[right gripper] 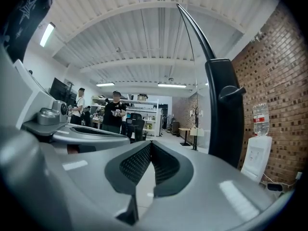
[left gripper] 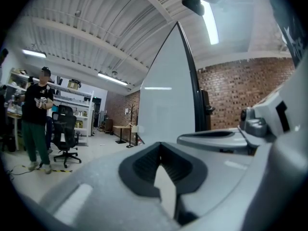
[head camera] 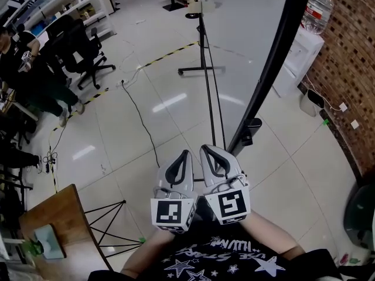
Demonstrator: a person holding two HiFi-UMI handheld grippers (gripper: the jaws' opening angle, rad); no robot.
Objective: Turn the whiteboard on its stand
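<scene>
The whiteboard (head camera: 246, 34) stands ahead of me, tall and white, seen nearly edge-on with its black frame (head camera: 275, 57) running down to a clamp (head camera: 249, 127) on the stand. Both grippers are held side by side close to my body, short of the board and not touching it. My left gripper (head camera: 186, 153) is shut with nothing between its tips. My right gripper (head camera: 205, 148) is shut and empty too. In the left gripper view the left gripper (left gripper: 161, 144) points toward the whiteboard (left gripper: 166, 100). In the right gripper view the right gripper (right gripper: 151, 142) points just left of the black frame post (right gripper: 224, 114).
A brick wall (head camera: 345, 57), a water dispenser (head camera: 299, 57) and a bin (head camera: 310, 101) lie to the right. A stand on a black base (head camera: 201, 69) is beyond. Office chairs (head camera: 79, 45) and people (head camera: 17, 63) are at the left. A cable (head camera: 137, 113) crosses the floor; a wooden table (head camera: 64, 227) sits near left.
</scene>
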